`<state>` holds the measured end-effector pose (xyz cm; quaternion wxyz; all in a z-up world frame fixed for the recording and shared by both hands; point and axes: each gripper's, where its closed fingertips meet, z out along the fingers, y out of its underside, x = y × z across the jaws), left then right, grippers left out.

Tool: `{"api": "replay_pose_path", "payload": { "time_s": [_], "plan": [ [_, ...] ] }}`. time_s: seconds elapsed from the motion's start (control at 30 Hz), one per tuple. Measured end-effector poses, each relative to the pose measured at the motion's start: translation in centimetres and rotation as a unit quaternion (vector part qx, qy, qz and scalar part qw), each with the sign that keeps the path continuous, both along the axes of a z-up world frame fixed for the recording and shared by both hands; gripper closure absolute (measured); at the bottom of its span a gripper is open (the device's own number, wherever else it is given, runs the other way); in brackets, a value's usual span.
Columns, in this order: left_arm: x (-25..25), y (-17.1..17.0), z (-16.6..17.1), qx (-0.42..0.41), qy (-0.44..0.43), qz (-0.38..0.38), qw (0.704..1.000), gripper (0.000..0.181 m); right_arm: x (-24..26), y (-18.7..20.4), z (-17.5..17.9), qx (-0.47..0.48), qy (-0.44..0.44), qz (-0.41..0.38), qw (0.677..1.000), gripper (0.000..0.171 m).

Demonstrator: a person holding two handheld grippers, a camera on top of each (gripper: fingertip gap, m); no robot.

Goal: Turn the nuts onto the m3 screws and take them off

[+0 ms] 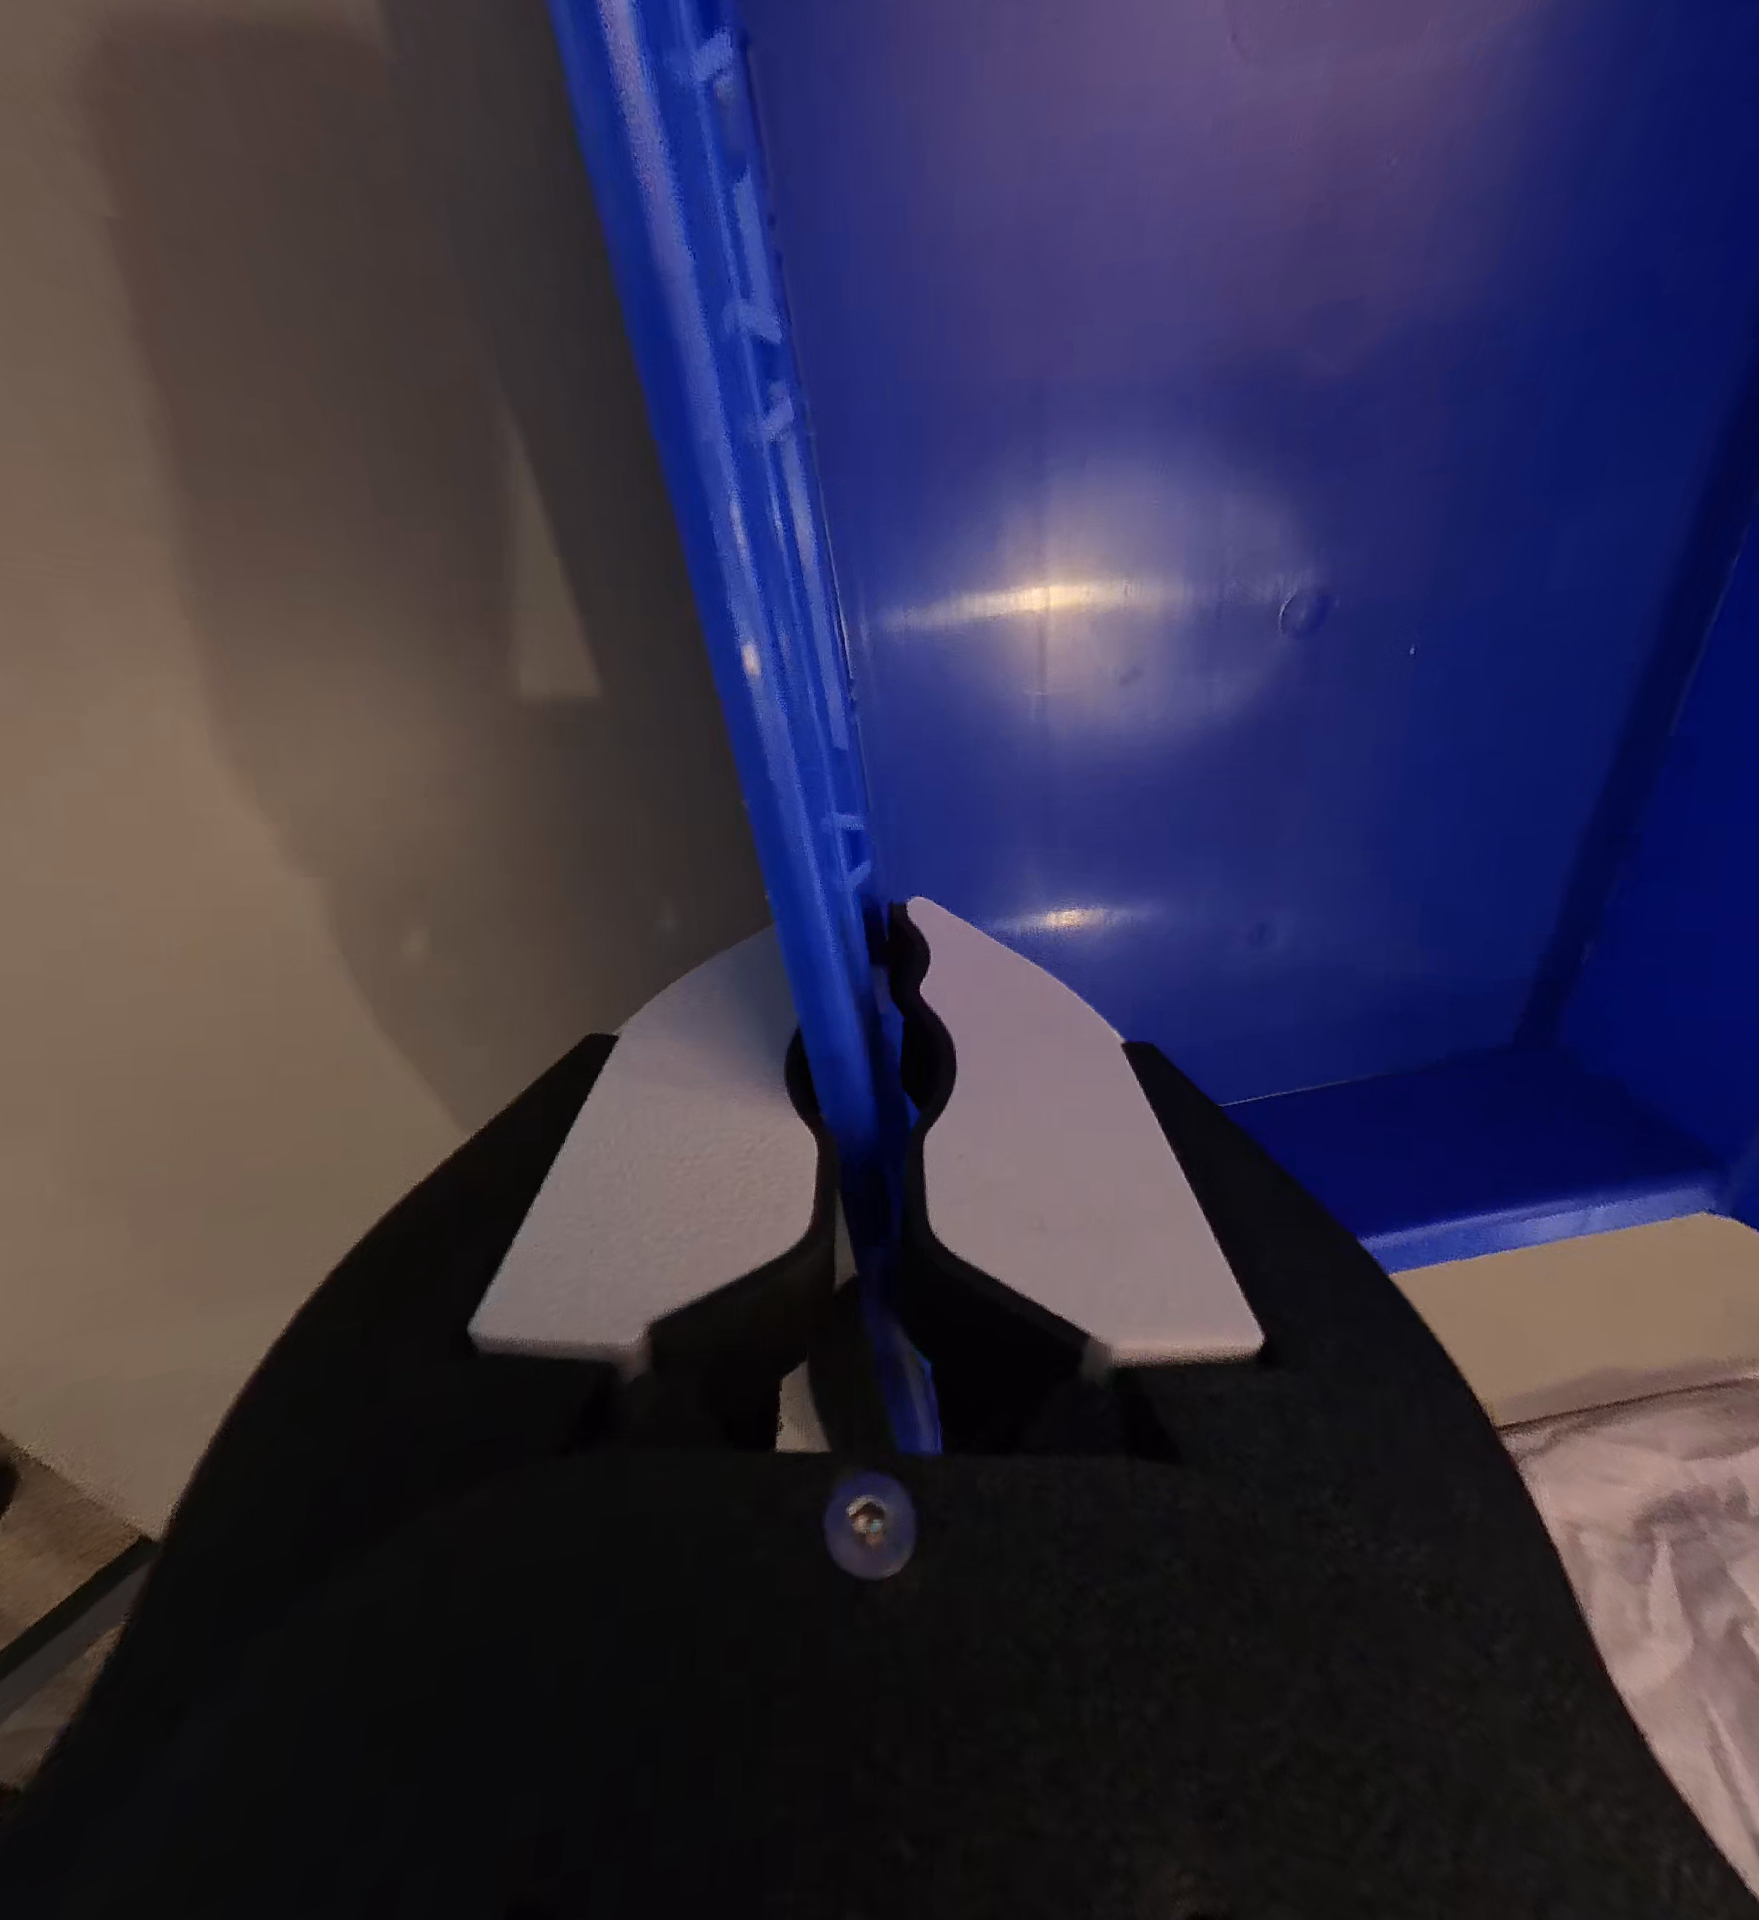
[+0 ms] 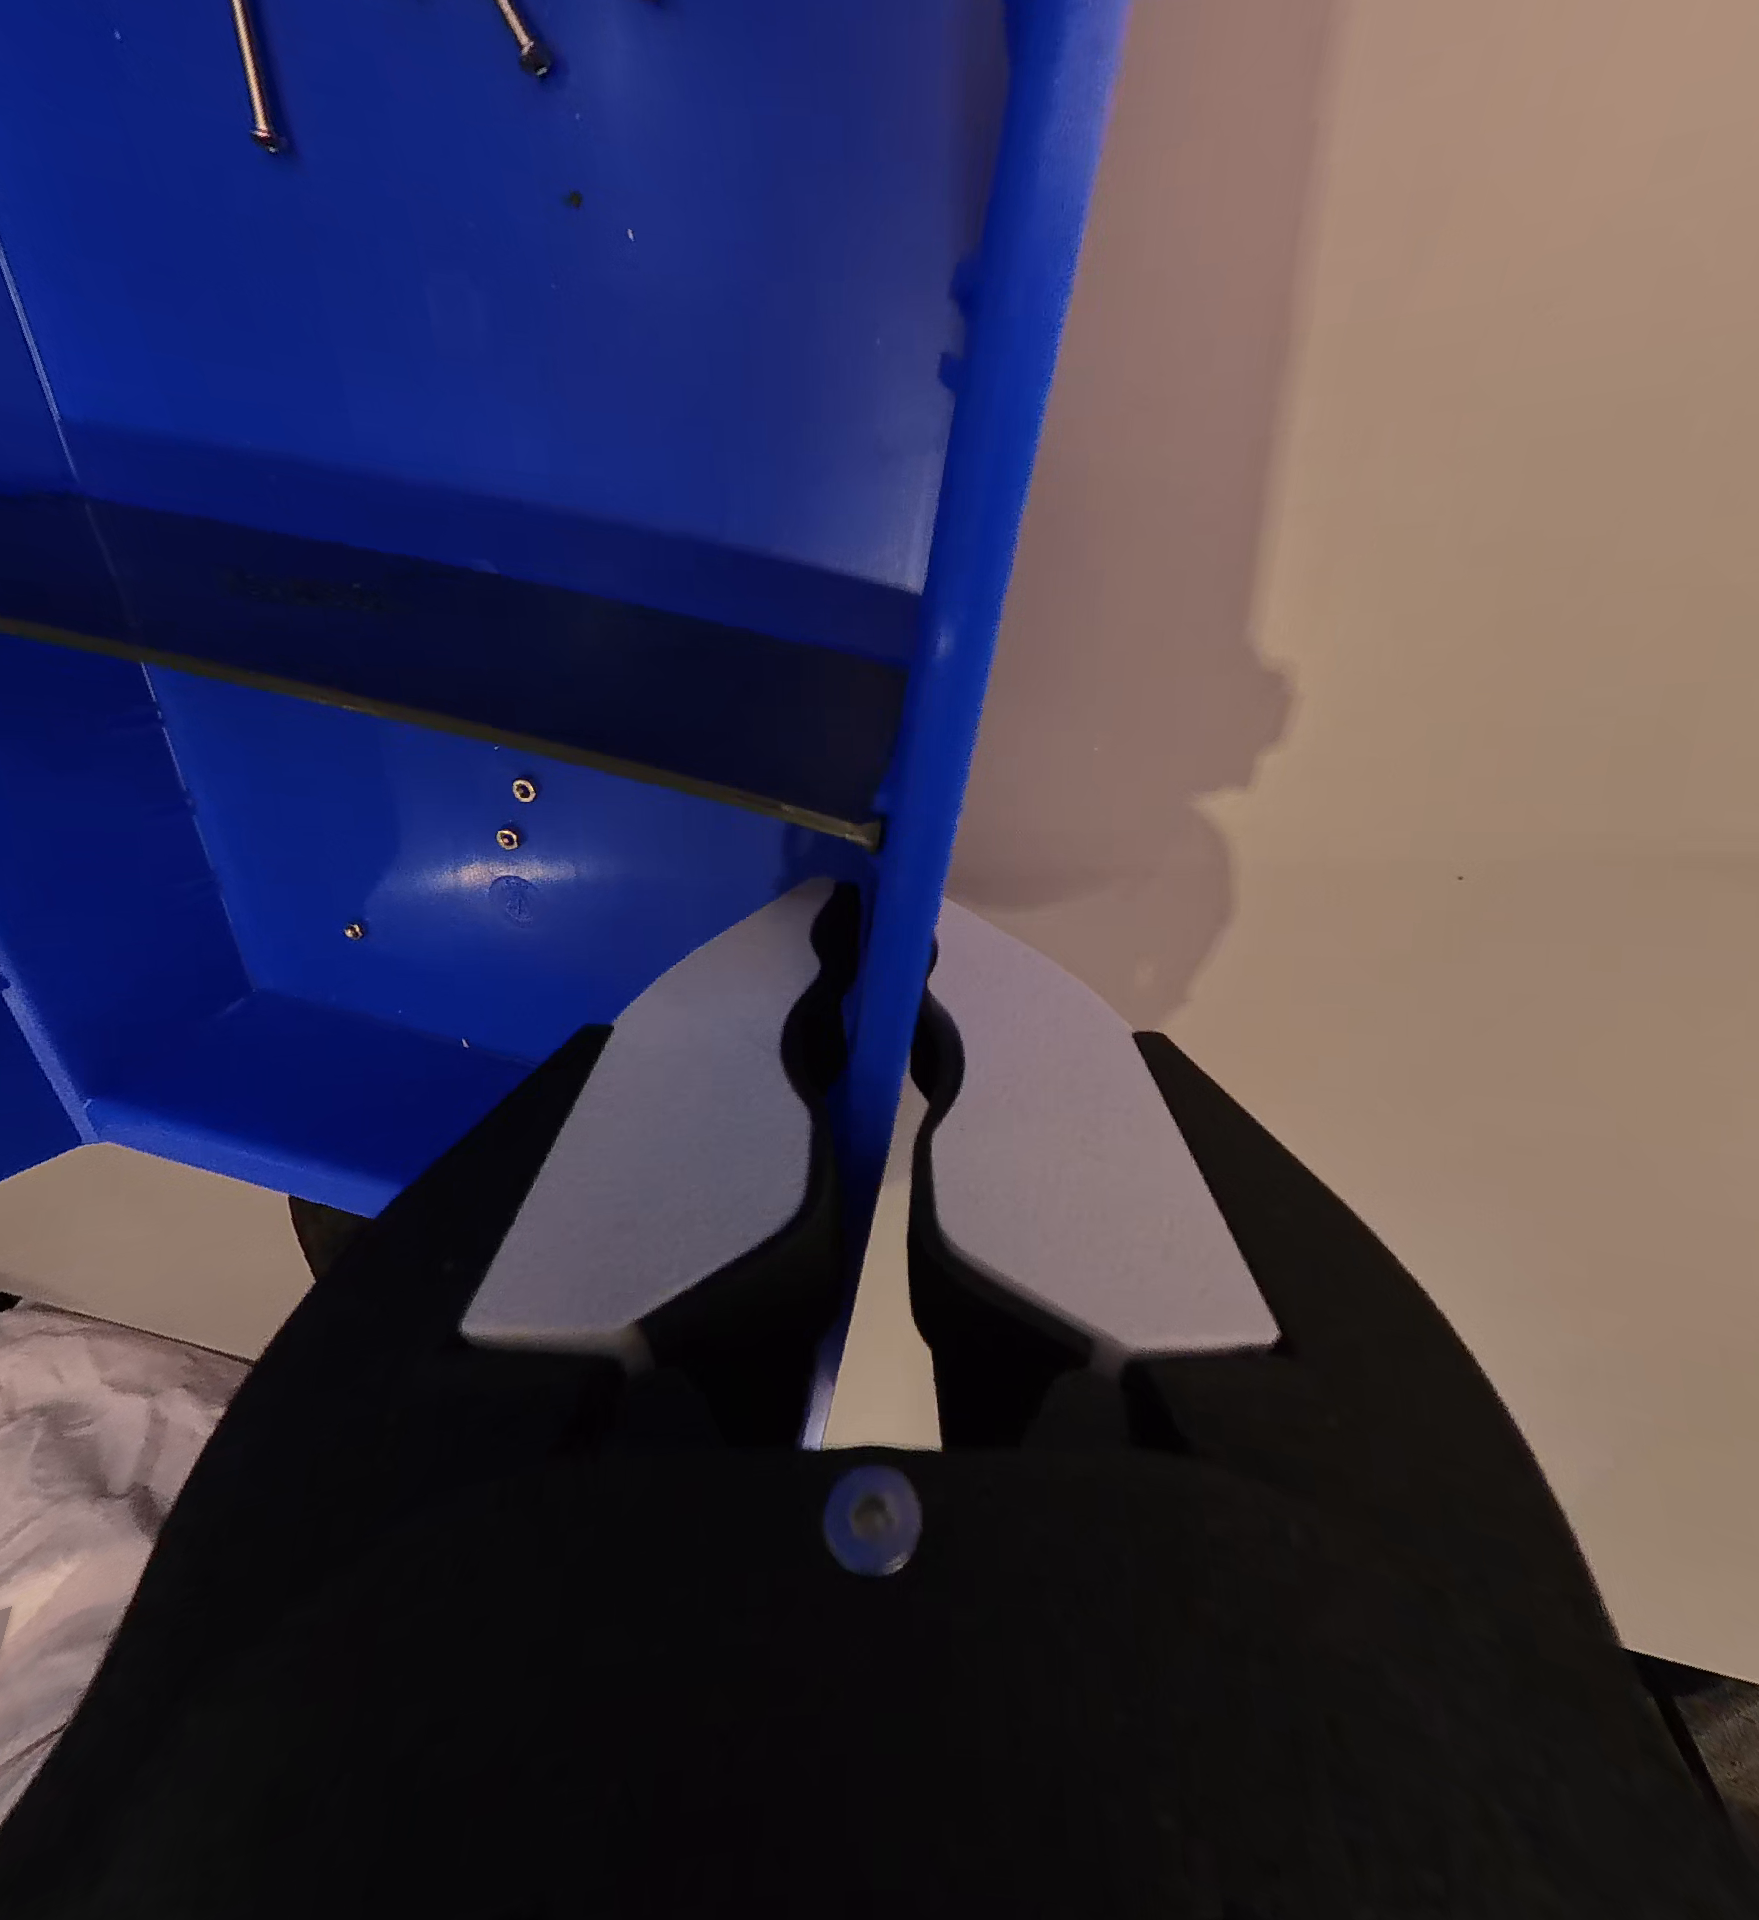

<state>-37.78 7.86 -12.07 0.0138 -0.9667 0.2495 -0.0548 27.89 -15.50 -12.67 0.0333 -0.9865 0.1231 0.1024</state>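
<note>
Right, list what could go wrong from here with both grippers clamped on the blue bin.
1. The right gripper and left gripper each pinch only a thin side wall of the blue bin; uneven pulling could flex it or let it slip.
2. Any tilt may send the loose nuts sliding, and the screws rolling beyond the dark divider.
3. With both grippers occupied, neither is free to pick up hardware.

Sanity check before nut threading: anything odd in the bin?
Nothing damaged or spilled. Odd for this task: both grippers, left and right, clamp the blue bin's side walls, while nuts and screws lie untouched inside.
</note>
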Motion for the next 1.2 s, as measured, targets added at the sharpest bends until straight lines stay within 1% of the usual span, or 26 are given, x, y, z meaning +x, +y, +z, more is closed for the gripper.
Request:
{"api": "replay_pose_path", "payload": {
  "time_s": [0.2, 0.43, 0.53, 0.63, 0.7, 0.77, 0.9, 1.13, 1.2],
  "plan": [
    [5.0, -1.9, -0.1, -0.003, 0.007, -0.043, 0.999, 0.172, -0.1, 0.1, 0.0, 0.006, 0.010, 0.001, 1.000, 0.161],
    [11.2, -3.8, -0.2, 0.034, 0.007, -0.109, 0.993, 0.164, -0.1, 0.1, -0.1, 0.000, 0.006, 0.001, 1.000, 0.161],
    [12.7, -4.9, -0.3, 0.043, 0.019, -0.126, 0.991, 0.156, -0.2, 0.0, -0.3, -0.010, 0.005, 0.004, 1.000, 0.160],
    [13.3, -5.9, -0.4, 0.053, 0.047, -0.144, 0.987, 0.137, -0.8, -0.2, -1.1, -0.038, 0.012, 0.018, 0.999, 0.160],
    [13.6, -6.4, -0.4, 0.057, 0.056, -0.153, 0.985, 0.129, -0.8, -0.4, -1.5, -0.060, -0.001, 0.030, 0.998, 0.165],
    [14.2, -6.6, -0.4, 0.061, 0.054, -0.163, 0.983, 0.129, -1.2, -0.3, -1.5, -0.067, -0.004, 0.038, 0.997, 0.165],
    [16.5, -7.1, -0.3, 0.052, -0.008, -0.171, 0.984, 0.134, -1.6, 0.2, -1.5, -0.067, -0.004, 0.041, 0.997, 0.165],
    [19.0, -7.9, -0.2, 0.061, -0.046, -0.189, 0.979, 0.133, -2.3, 1.2, -1.6, -0.073, -0.007, 0.035, 0.997, 0.166],
    [19.2, -8.1, -0.2, 0.061, -0.048, -0.194, 0.978, 0.130, -2.8, 1.8, -1.6, -0.073, -0.008, 0.039, 0.997, 0.166]
  ]
}}
